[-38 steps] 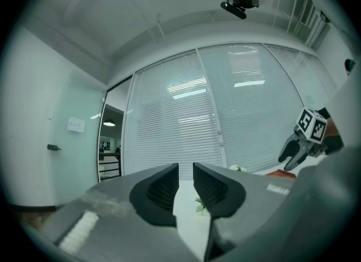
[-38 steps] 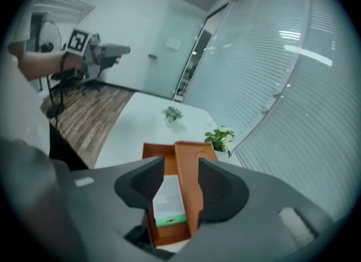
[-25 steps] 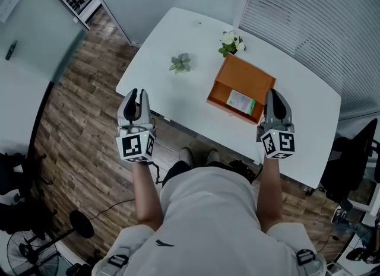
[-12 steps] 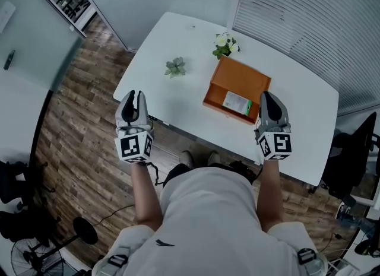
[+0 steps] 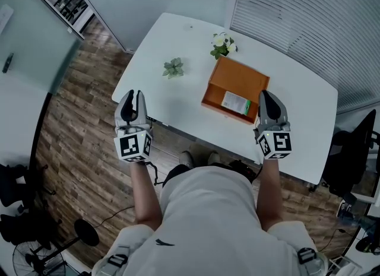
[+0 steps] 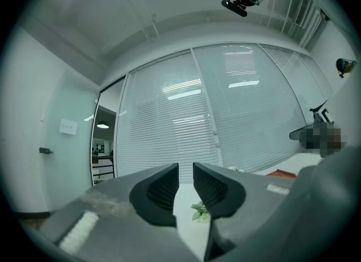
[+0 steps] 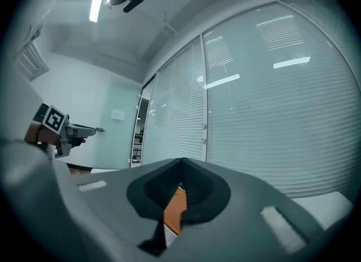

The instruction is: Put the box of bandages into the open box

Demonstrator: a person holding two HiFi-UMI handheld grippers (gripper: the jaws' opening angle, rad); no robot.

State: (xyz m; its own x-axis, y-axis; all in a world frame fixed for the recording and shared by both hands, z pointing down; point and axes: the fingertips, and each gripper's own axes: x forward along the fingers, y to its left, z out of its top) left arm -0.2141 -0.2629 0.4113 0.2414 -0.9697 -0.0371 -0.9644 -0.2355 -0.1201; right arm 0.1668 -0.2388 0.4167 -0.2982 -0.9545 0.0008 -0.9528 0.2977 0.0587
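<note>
An open orange box (image 5: 240,78) lies on the white table (image 5: 178,100). The white and green box of bandages (image 5: 236,102) rests inside it, at the near end. My right gripper (image 5: 266,93) hovers level just right of the box's near corner, shut and empty; in the right gripper view its jaws (image 7: 181,160) meet, with the orange box (image 7: 175,210) showing below them. My left gripper (image 5: 132,93) hangs at the table's front left edge, well away from the box. Its jaws (image 6: 186,168) stand slightly apart with nothing between them.
A small green plant (image 5: 173,67) and a flowering plant (image 5: 221,43) stand on the table behind and left of the box. A black chair (image 5: 355,156) is at the right. Wooden floor and a fan (image 5: 27,257) lie to the left.
The head view has drifted a little, so table and box sit slightly higher and further left. Both grippers stay where they were, and the bandage box stays inside the orange box.
</note>
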